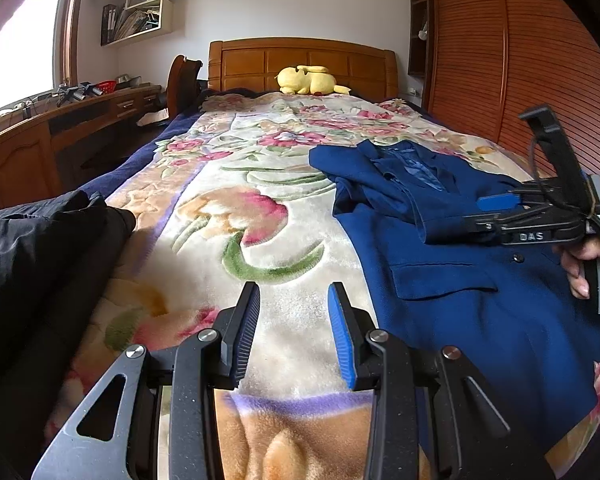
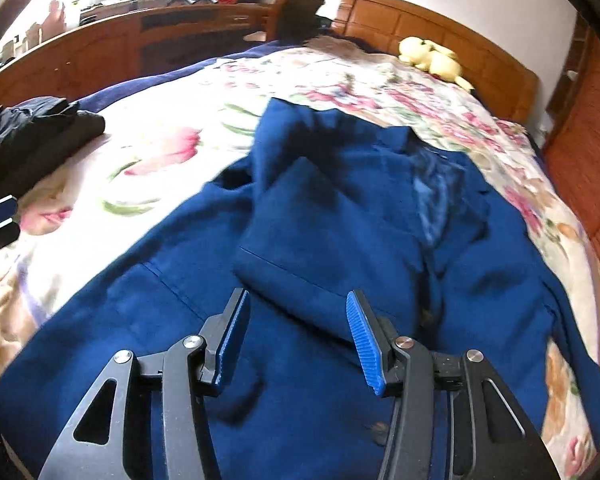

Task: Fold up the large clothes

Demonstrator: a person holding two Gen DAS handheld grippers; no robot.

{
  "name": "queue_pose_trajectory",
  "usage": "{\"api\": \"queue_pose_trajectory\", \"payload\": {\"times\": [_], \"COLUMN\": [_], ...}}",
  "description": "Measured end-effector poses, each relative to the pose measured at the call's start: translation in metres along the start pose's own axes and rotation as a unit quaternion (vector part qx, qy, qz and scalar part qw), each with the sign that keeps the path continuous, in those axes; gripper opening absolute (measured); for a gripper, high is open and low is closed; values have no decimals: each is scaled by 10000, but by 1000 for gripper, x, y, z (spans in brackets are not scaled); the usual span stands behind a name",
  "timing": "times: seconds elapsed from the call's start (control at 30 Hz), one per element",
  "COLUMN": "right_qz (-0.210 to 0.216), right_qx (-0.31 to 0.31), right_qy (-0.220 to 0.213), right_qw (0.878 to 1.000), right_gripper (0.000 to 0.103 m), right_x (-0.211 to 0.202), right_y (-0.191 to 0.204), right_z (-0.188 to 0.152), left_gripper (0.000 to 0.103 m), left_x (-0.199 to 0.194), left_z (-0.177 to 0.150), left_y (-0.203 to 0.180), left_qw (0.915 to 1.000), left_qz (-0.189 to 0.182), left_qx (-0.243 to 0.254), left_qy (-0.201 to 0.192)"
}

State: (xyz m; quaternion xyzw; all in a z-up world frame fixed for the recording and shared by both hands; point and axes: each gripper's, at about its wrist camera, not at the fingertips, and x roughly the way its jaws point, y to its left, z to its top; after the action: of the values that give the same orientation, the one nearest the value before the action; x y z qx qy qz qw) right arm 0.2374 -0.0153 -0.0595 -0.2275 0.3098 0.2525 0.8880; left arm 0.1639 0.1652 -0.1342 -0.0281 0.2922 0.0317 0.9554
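At the far left of the bed [image 1: 148, 148] lies one heap of black clothing [image 1: 40, 248], bunched and unfolded, on the floral blanket [image 1: 236, 200]. Only one such dark heap shows in either view.

The left hand-held gripper [image 1: 294, 332] hovers over bare blanket near the foot of the bed, its two fingers spread apart with nothing between them; the blue pads [image 1: 342, 340] face each other across the gap and touch no cloth.

To the right of it lies one blue jacket [image 1: 460, 280], front up, collar toward the headboard [image 1: 300, 60], with one sleeve folded across its chest and one flap pocket showing. A single dark button sits on its front.

Over the jacket's right half, the right hand-held gripper [image 2: 298, 336] stands with its two fingers spread, the folded sleeve's cuff lying below the gap but not pinched. A person's hand [image 1: 584, 264] grips its handle.

One yellow plush toy [image 1: 308, 80] rests against the headboard.
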Motion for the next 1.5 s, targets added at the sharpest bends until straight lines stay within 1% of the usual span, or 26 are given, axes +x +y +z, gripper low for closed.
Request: {"api": "queue_pose_trajectory", "payload": {"times": [0.1, 0.2, 0.37, 0.53, 0.63, 0.73, 0.77, 0.83, 0.87, 0.97, 1.07, 1.17, 1.3, 1.4, 1.5], "right_qz": [30, 78, -60, -73, -180, -270, -352, -529, -553, -704, -834, -1036, -1397, -1625, -1759], "right_qx": [70, 157, -53, -106, -251, -439, -538, -802, -830, -697, -260, 73, 527, 1006, 1454], "right_qy": [11, 109, 387, 566, 701, 710, 618, 504, 442, 121, -173, -444, -747, -914, -879], "right_qw": [10000, 9998, 9992, 9983, 9971, 9961, 9960, 9941, 9940, 9950, 9960, 9936, 9860, 9773, 9696], "right_gripper": [52, 52, 52, 52, 52, 51, 35, 17, 11, 9, 9, 8, 8, 8, 8], "right_x": [16, 27, 46, 57, 64, 63, 59, 54, 49, 30, 5, -22, -60, -87, -108], "right_y": [-5, -5, 4, 3, 10, 15, 16, 20, 17, 3, -23, -49, -83, -110, -124], "right_z": [10, 17, 20, 18, 18, 21, 21, 19, 19, 19, 20, 17, 3, -12, -40], "left_gripper": [36, 36, 36, 36, 36, 36, 36, 36, 36, 36, 36, 36, 36, 36, 36], "left_x": [0, -1, 1, 1, 1, 2, 2, 2, 2, 2, 2, 2, 3, 3, 3], "left_z": [0, 0, 0, 0, 0, 0, 0, 0, 0, -1, -1, 0, -1, -1, -1], "left_y": [0, 0, 0, -1, -1, -1, -1, -1, -1, -1, -1, -1, -2, -2, -2], "left_qw": [10000, 10000, 10000, 10000, 10000, 10000, 10000, 10000, 10000, 10000, 10000, 10000, 10000, 10000, 10000], "left_qz": [5, -2, -33, -32, -31, -33, -31, -40, -41, -31, -33, -36, -25, -19, -29], "left_qx": [0, -6, 2, 10, 12, 11, 6, 12, 12, 21, 12, 10, 39, 52, 35], "left_qy": [0, 0, 14, 19, 23, 25, 23, 21, 22, 26, 24, 28, 32, 38, 38]}}
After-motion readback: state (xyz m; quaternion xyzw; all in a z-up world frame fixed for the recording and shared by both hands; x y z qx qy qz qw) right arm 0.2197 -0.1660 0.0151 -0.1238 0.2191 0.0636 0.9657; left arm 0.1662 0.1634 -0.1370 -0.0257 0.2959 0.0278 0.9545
